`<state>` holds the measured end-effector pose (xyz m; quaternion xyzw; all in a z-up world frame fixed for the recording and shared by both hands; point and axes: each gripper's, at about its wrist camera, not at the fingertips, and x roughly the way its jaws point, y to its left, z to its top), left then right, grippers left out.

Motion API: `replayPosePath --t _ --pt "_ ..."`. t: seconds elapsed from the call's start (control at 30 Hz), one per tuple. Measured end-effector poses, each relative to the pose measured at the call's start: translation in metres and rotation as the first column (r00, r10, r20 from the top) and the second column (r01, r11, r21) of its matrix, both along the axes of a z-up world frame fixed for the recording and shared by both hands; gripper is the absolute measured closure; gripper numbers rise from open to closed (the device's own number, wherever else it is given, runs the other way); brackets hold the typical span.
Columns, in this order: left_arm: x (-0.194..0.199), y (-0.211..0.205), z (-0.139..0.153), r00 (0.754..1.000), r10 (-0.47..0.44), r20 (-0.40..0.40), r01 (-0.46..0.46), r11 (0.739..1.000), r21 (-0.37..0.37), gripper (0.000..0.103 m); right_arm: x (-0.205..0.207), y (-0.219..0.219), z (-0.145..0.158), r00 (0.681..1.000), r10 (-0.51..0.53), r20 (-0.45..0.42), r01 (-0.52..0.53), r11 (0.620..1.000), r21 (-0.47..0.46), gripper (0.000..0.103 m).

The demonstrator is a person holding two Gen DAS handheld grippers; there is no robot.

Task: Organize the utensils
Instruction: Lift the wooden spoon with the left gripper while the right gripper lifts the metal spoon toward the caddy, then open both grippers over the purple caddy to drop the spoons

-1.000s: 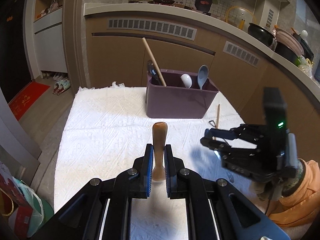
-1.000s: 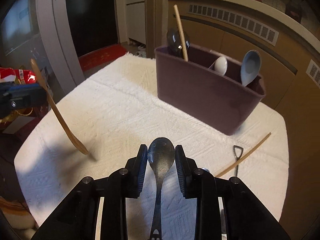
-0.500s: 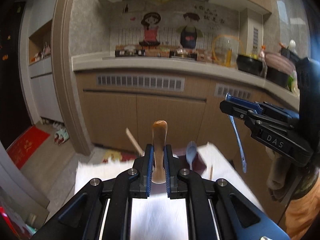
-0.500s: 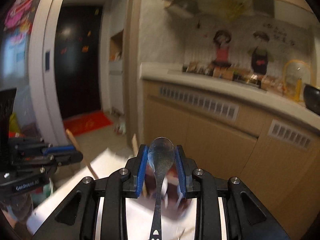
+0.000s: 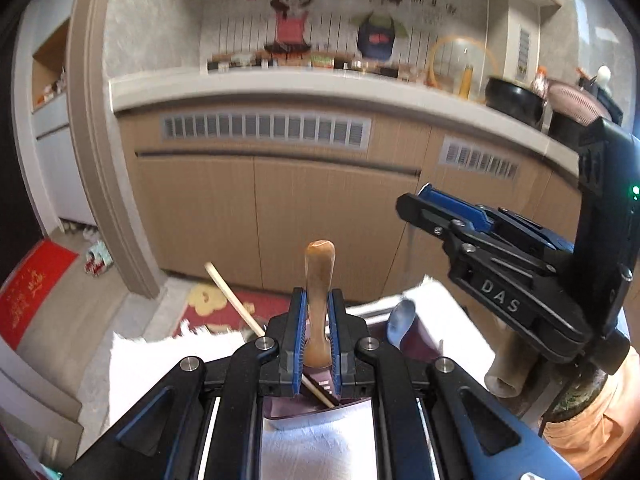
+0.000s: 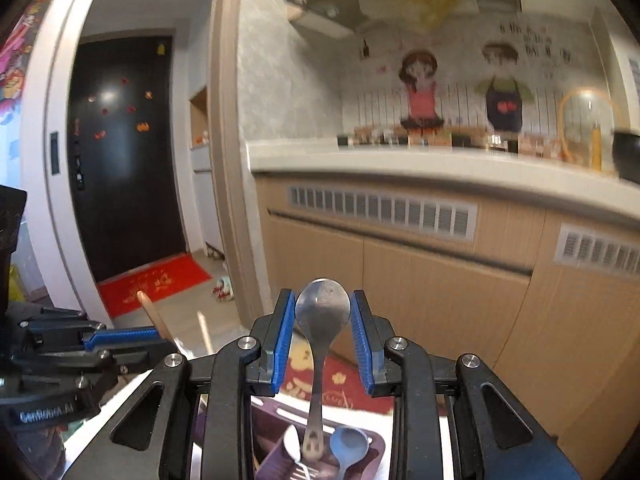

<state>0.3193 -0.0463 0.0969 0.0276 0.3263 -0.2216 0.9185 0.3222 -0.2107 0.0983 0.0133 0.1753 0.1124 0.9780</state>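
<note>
My left gripper (image 5: 319,316) is shut on the handle of a brown wooden spoon (image 5: 319,268), which stands up between its blue pads. Just beneath it is the purple utensil box (image 5: 298,406), holding a slanted wooden stick (image 5: 232,300) and a grey-blue spoon (image 5: 401,320). My right gripper (image 6: 323,308) is shut on the bowl of a metal spoon (image 6: 322,308); the handle hangs down over the box (image 6: 276,420), where a white spoon (image 6: 291,445) and a blue spoon (image 6: 350,445) stand. Each gripper shows in the other's view: right gripper (image 5: 412,202), left gripper (image 6: 158,336).
The box stands on a white towel (image 5: 152,364) that covers the table. Beyond the table edge are tan kitchen cabinets (image 5: 320,216) under a cluttered counter (image 5: 280,88). A red doormat (image 6: 156,284) lies by a dark door. An orange sleeve (image 5: 592,432) is at the lower right.
Both grippers rose off the towel with their spoons and moved toward the purple box, which is now directly below them. Both views tilted up from the table to the cabinets.
</note>
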Motion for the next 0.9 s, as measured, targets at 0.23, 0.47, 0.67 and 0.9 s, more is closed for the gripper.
replayPosePath --t 0.23,0.47,0.67,0.9 --pt "0.023 -0.003 -0.054 0.992 0.002 -0.127 -0.004 1.000 -0.010 0.094 0.020 -0.003 -0.063 0.986 0.015 -0.166 -0.017 1.000 -0.008 0.074" --pt "0.024 -0.004 -0.081 0.982 0.034 -0.186 -0.031 0.999 0.020 0.089 0.007 -0.005 -0.083 0.979 0.019 -0.203 -0.032 0.997 -0.065 0.073" --pt "0.003 0.016 -0.065 0.982 0.093 -0.164 -0.096 0.995 -0.012 0.065 -0.024 -0.009 -0.066 0.984 0.011 -0.177 -0.029 0.994 -0.103 0.052" --pt "-0.056 0.020 -0.051 0.992 0.063 -0.109 -0.065 0.998 -0.022 0.047 -0.080 -0.034 -0.064 0.974 -0.010 -0.227 -0.017 0.993 -0.116 0.043"
